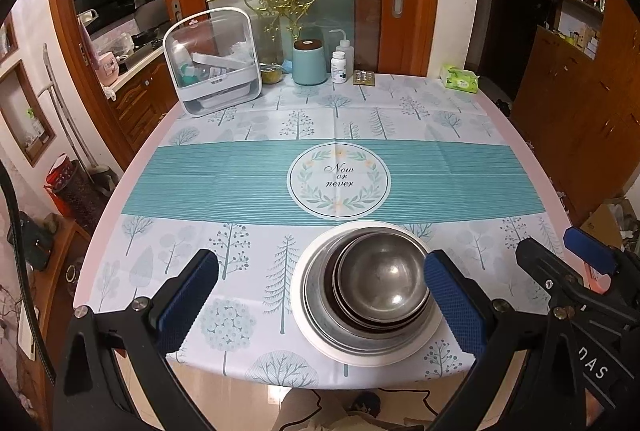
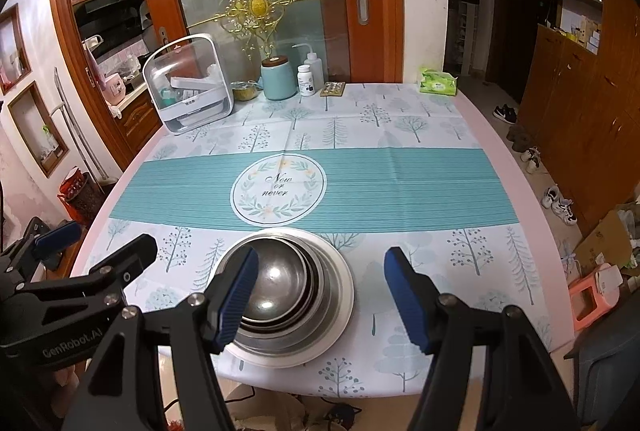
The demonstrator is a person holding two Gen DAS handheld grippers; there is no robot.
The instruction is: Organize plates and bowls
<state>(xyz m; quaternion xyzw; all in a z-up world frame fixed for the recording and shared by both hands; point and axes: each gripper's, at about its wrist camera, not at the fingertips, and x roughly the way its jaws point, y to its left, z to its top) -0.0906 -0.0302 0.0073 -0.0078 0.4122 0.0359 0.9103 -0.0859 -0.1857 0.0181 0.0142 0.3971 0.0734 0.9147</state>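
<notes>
**Bowls nested on a plate at the near edge, both tools apart**

The left hand-held gripper (image 1: pixel 320 295) hangs over the near edge of the counter (image 1: pixel 400 171), its blue pads spread wide with nothing between them. The right hand-held gripper (image 2: pixel 320 299) is likewise spread and grips nothing. Between the two, close to that edge, a stack of steel bowls (image 1: pixel 384 275) sits nested inside one another on a white plate (image 1: pixel 304 327). Beyond the stack lies the teal stripe of the tablecloth (image 1: pixel 200 187). At the far edge stand a clear storage box (image 1: pixel 212 59), a teal canister (image 1: pixel 309 63), a white bottle (image 1: pixel 338 67) and a green tissue pack (image 1: pixel 460 79).
</notes>
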